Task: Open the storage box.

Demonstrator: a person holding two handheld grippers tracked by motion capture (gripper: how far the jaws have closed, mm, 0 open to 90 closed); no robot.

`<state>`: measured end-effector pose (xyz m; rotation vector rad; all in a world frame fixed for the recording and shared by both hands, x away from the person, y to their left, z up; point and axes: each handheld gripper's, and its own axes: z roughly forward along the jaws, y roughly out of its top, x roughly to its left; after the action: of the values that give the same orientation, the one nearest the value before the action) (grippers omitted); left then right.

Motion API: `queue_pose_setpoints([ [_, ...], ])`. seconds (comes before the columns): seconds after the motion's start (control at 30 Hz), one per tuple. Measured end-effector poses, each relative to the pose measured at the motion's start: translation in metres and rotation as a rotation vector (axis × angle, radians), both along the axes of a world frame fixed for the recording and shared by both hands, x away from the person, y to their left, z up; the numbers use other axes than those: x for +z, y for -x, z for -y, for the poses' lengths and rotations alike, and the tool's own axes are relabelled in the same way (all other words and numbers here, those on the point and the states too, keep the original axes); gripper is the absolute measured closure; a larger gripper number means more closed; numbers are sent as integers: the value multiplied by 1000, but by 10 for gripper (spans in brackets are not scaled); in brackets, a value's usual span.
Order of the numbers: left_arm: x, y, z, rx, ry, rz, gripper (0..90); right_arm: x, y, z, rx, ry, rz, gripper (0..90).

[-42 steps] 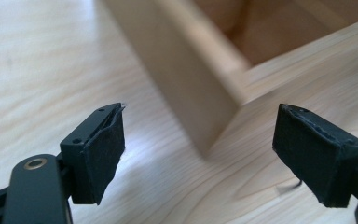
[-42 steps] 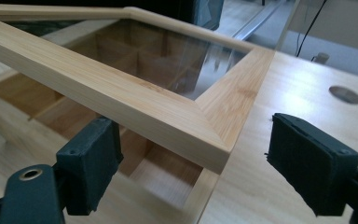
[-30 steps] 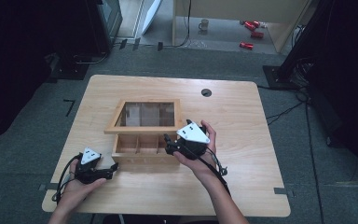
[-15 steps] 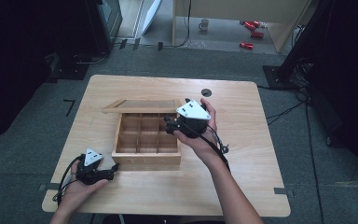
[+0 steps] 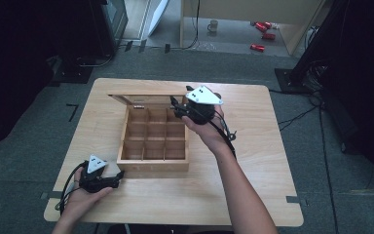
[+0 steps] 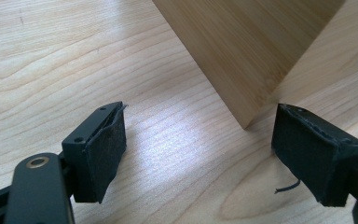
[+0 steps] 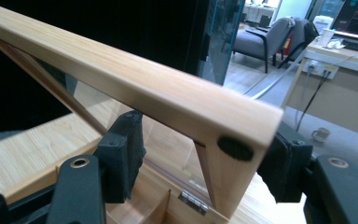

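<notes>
My right gripper [image 5: 177, 108] pinches the lid [image 7: 135, 88] of the wooden box [image 5: 153, 163]; I swing it back gently. Left gripper [image 5: 118, 176], jaws spread, rests on the table [image 5: 253, 165].

Dim, dark-edged high view with an evenly lit table [image 5: 253, 146]; gripper views bright, glare on wood, soft blur nearby

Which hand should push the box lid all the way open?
Probably the right. The right gripper is already up at the lid, with its jaws either side of the frame. The left gripper rests open on the table near the box's front corner.
</notes>
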<state>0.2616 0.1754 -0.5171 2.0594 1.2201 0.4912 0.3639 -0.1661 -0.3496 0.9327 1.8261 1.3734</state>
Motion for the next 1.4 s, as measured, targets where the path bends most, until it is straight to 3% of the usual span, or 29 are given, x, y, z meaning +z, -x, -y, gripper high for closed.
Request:
queue_pose_setpoints([
  [0.07,0,0,0,-1,6,-1,185,-1,-7,2,-6,-29,-18,381],
  [0.23,0,0,0,-3,11,-3,185,-11,-22,4,-17,-42,-55,415],
  [0.43,0,-1,0,-6,8,-3,185,-16,-32,10,1,-69,-27,462],
  [0.6,0,-1,1,-10,5,-3,185,-14,-41,12,1,-64,-29,490],
  [0.93,0,-1,2,-10,1,0,185,-6,-68,16,-22,-116,-91,542],
  [1.03,0,-1,2,-10,2,0,185,-6,-73,18,-61,-161,-109,622],
  [1.13,0,-1,2,-10,1,0,188,-8,-81,19,-109,-214,-123,648],
  [1.27,0,-1,2,-11,1,0,188,-7,-89,16,-148,-214,-134,654],
  [1.4,0,-1,2,-12,1,0,188,-5,-106,10,-209,-214,-174,660],
])
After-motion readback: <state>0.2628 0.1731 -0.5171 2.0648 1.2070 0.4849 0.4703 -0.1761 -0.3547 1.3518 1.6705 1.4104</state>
